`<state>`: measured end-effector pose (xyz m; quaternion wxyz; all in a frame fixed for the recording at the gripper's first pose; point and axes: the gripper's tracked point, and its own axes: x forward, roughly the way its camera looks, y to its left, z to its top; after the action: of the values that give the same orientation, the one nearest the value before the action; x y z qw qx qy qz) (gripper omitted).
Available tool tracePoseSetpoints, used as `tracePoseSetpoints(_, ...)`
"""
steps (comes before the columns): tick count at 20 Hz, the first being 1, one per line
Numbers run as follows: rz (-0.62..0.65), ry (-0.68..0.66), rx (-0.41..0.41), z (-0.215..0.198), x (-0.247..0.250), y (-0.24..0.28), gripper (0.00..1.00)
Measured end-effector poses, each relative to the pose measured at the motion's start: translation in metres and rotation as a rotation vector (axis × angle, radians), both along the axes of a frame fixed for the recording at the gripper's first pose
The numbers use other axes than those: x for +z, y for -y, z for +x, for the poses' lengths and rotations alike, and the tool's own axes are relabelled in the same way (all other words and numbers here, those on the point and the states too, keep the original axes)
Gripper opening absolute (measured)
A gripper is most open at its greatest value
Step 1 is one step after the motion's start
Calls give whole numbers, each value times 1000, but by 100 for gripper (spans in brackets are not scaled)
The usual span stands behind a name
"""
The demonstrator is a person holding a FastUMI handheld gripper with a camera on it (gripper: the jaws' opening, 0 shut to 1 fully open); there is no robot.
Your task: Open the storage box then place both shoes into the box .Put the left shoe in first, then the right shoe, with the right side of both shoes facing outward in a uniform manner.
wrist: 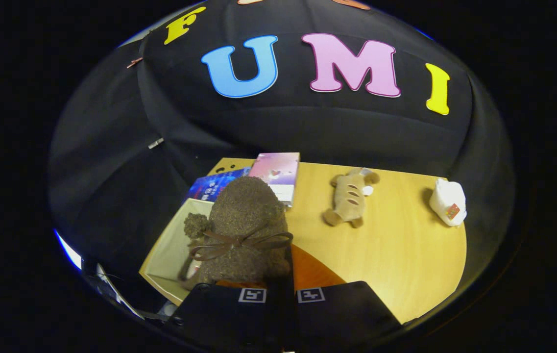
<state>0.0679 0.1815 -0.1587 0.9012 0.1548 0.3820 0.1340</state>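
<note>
Gripper (280, 289) fingers pinched close, clamping one fuzzy brown shoe (244, 230) — bow on top — which hangs over the open storage box (170, 245). Beyond on the wooden table (396, 245): two booklets (276, 174), one plush toy (349, 196), one white pouch (448, 201) — well apart.

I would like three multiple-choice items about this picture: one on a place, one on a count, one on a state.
1. Where is the brown shoe?
A. over the open box
B. beside the white packet
C. on the plush toy
2. How many plush toys lie on the table?
A. one
B. two
C. three
3. How do the jaws of the gripper stand?
A. wide open, empty
B. shut on the shoe
C. shut on a book
Key: 1 A, the box's pale inside shows beneath it; 2 A, a single tan toy; 3 B, jaws nearly together, shoe at their tips.
</note>
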Motion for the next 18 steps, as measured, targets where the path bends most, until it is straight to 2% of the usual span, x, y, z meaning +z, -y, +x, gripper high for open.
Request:
tracePoseSetpoints(4,-13,-28,41,9,5,-69,8)
tracePoseSetpoints(7,-57,-84,88,6,-17,-113,8)
tracePoseSetpoints(9,-83,-114,87,8,-34,-135,8)
tracePoseSetpoints(12,-199,-167,88,11,-68,-140,9)
tracePoseSetpoints(16,-358,-276,30,8,-119,-133,8)
tracePoseSetpoints(18,-412,-330,42,4,-138,-132,9)
